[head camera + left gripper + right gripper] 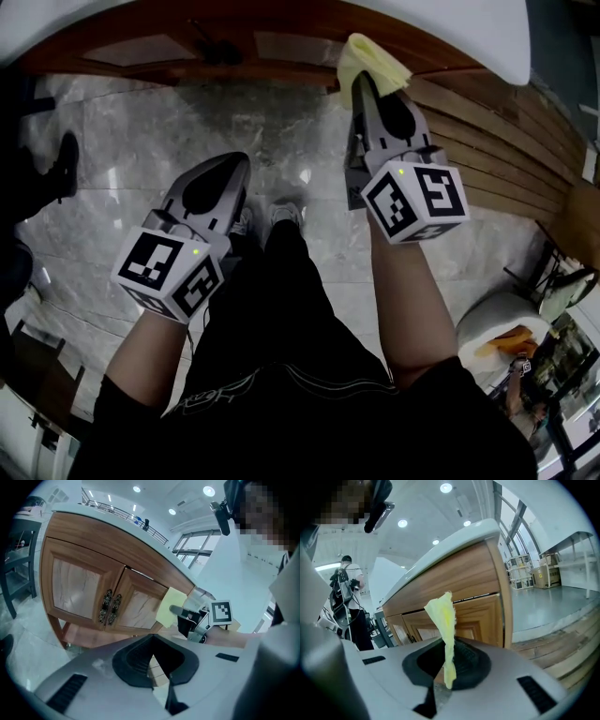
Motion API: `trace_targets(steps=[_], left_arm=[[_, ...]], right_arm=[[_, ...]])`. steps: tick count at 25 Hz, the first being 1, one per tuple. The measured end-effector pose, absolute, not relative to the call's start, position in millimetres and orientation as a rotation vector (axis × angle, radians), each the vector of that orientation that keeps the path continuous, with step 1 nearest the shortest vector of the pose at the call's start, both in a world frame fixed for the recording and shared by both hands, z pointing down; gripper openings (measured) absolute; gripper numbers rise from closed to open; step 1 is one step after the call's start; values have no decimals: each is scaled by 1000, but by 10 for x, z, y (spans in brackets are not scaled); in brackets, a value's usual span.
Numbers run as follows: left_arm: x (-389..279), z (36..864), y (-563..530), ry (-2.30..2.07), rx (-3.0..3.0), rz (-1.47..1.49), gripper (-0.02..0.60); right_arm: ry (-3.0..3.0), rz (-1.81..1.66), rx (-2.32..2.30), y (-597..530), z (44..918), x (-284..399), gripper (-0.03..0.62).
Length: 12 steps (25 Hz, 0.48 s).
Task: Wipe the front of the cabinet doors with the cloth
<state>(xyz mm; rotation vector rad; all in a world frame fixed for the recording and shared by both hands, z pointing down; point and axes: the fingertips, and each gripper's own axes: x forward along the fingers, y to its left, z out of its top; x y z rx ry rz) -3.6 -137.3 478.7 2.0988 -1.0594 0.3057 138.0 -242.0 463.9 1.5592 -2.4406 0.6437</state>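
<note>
Cloth [373, 58] between jaws of right tool [366, 86]

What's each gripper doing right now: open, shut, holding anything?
Left gripper: shut, nothing between its jaws.
Right gripper: shut on the yellow cloth.

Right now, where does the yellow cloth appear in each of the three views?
Head view: the cloth is at the top, right of centre, sticking out of the right tongs.
Left gripper view: the cloth is mid-frame, a flat yellow patch over the right door's edge.
Right gripper view: the cloth is at the centre, a thin upright strip pinched between the jaws.
Shared landmark: the wooden cabinet, behind the cloth in all three.
</note>
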Motion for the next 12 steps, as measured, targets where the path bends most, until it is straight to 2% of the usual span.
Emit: trace_targets(steps=[12], left_arm=[[406, 4826, -1290, -962, 2156, 362, 6]], right_arm=[[-2338, 671, 1749, -2266, 4715, 2150, 41]])
